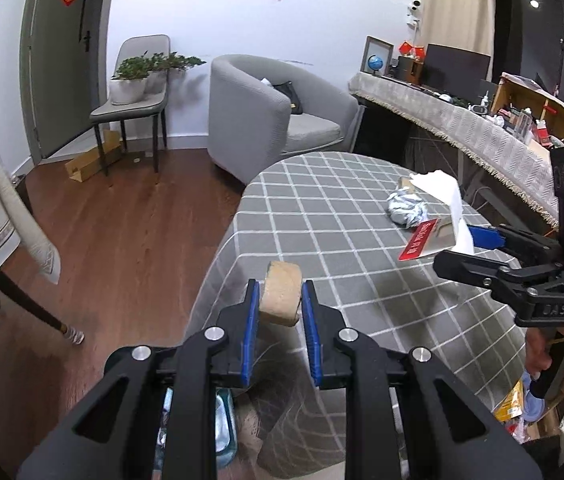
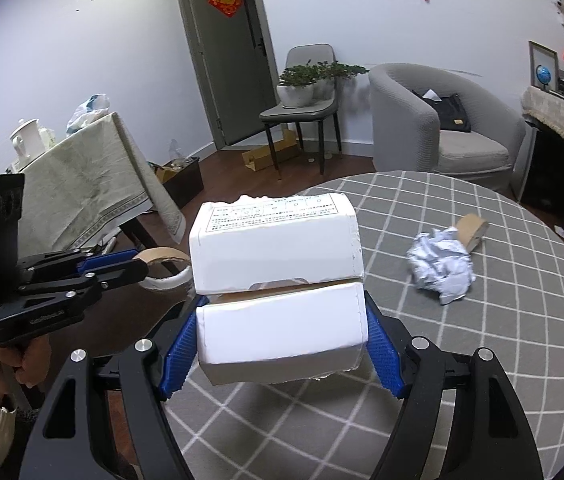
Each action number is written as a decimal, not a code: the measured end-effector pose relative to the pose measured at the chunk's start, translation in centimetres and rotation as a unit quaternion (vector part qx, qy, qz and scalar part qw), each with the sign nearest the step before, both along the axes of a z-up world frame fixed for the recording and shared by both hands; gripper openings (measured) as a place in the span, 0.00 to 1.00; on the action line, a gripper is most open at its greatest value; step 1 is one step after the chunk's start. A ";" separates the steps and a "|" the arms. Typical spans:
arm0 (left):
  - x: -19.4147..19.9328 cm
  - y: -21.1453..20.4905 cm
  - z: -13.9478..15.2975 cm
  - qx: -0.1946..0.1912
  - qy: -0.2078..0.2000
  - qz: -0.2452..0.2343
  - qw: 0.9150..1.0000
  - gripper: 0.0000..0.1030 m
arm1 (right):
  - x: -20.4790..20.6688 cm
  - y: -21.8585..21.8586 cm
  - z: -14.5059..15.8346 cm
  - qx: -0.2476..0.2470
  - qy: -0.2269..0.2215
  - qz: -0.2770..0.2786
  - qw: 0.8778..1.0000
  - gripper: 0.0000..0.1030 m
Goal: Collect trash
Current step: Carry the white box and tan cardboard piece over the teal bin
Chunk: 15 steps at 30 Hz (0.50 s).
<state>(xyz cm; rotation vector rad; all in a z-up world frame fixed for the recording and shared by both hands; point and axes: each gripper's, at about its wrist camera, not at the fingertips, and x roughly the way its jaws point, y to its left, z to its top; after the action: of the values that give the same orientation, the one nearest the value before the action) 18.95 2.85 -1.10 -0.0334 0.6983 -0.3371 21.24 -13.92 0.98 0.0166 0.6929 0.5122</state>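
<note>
My left gripper (image 1: 280, 300) is shut on a brown cardboard tape roll (image 1: 281, 295), held over the left edge of the round table (image 1: 322, 208). It also shows in the right wrist view (image 2: 138, 262) with the roll (image 2: 164, 258). My right gripper (image 2: 282, 336) is shut on a white flattened carton (image 2: 278, 280), above the table (image 2: 482, 360). In the left wrist view the right gripper (image 1: 470, 248) holds the carton (image 1: 438, 216) at the right. A crumpled paper ball (image 1: 406, 208) (image 2: 442, 270) and a cardboard tube (image 2: 472, 230) lie on the table.
A grey armchair (image 1: 274, 116) stands behind the table. A chair with potted plants (image 1: 138, 80) is by the door. A cloth-covered table (image 2: 90, 172) is at the left, a long counter (image 1: 462, 120) at the right. A bag with wrappers (image 1: 518, 404) sits low right.
</note>
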 end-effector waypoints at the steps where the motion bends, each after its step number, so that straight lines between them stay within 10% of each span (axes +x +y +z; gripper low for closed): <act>1: -0.2 0.3 -0.1 0.002 0.002 0.004 1.000 0.22 | -0.3 0.3 0.0 0.002 -0.001 0.002 1.000 0.73; 15: -0.8 4.5 -3.0 0.005 0.042 0.031 0.999 0.22 | -0.8 5.1 -0.5 0.017 0.002 0.029 0.999 0.73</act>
<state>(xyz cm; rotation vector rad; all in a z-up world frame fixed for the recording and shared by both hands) 18.18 7.31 -4.12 -0.0591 0.7800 -0.2741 20.43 -8.84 0.43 0.0293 0.6903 0.5794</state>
